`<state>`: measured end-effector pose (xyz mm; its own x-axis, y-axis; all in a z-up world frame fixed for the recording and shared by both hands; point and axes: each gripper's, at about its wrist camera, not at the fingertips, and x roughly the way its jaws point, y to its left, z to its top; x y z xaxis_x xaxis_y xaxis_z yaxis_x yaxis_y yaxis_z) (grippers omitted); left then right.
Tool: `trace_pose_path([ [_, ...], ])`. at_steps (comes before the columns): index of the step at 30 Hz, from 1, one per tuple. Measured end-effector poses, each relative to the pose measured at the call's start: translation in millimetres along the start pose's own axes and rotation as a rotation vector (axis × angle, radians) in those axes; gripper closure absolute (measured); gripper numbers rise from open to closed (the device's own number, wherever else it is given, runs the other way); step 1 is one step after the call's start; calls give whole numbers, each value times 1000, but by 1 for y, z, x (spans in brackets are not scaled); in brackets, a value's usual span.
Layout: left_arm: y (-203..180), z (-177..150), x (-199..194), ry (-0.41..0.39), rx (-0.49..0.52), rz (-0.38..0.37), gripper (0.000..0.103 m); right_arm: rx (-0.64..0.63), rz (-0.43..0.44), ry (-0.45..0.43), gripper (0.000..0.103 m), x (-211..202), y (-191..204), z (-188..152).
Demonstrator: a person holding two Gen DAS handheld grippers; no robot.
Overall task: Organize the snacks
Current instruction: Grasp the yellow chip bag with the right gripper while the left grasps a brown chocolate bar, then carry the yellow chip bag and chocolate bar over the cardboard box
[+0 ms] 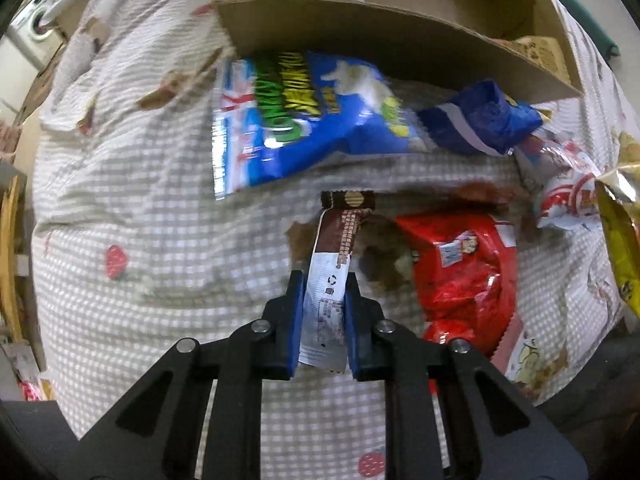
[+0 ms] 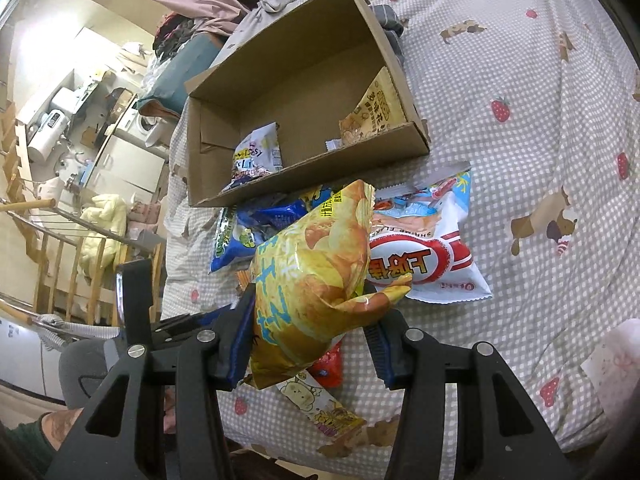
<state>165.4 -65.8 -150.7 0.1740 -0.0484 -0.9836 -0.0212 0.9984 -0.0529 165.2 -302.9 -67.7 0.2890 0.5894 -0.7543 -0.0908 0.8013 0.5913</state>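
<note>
My left gripper [image 1: 323, 284] is shut on a slim brown-and-white snack bar [image 1: 334, 264], held above the bed short of the cardboard box [image 1: 360, 36]. My right gripper [image 2: 310, 300] is shut on a yellow chip bag [image 2: 316, 276], lifted above the snack pile. The open cardboard box also shows in the right wrist view [image 2: 304, 176]; a white-and-yellow packet [image 2: 258, 152] and a tan packet [image 2: 376, 112] lie inside it. Loose on the bed are a blue chip bag [image 1: 304, 120], a dark blue packet [image 1: 480, 120], a red bag [image 1: 464, 268] and a white shrimp-cracker bag [image 2: 432, 248].
The checked bedspread [image 2: 520, 160] with strawberry and dog prints covers the bed. A small cartoon-print packet [image 2: 320, 404] lies near the bed's front edge. A wooden stair railing [image 2: 60, 248] and kitchen appliances lie beyond the bed's left side.
</note>
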Motion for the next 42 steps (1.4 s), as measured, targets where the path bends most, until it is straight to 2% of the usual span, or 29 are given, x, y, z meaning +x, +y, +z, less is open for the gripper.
trace_pose_path([
  [5, 12, -8, -4, 0, -49, 32, 89, -10, -5, -8, 52, 2, 4, 2],
  [12, 27, -18, -29, -50, -93, 19, 89, -11, 10, -36, 52, -2, 7, 1],
  [16, 27, -16, -65, -163, -71, 39, 89, -3, 25, -60, 52, -10, 9, 1],
  [20, 24, -14, -116, -353, -45, 74, 89, -13, 41, -80, 52, -16, 15, 1],
  [23, 29, 11, -143, -437, -29, 74, 89, -27, 51, -108, 52, -21, 20, 4],
  [24, 40, 22, -139, -446, -23, 73, 89, -29, 53, -114, 52, -22, 20, 5],
  [30, 46, 46, -153, -460, -9, 68, 89, -35, 62, -163, 52, -26, 22, 19],
  [42, 26, 88, -147, -488, 74, 76, 89, -69, 63, -246, 52, -24, 32, 60],
])
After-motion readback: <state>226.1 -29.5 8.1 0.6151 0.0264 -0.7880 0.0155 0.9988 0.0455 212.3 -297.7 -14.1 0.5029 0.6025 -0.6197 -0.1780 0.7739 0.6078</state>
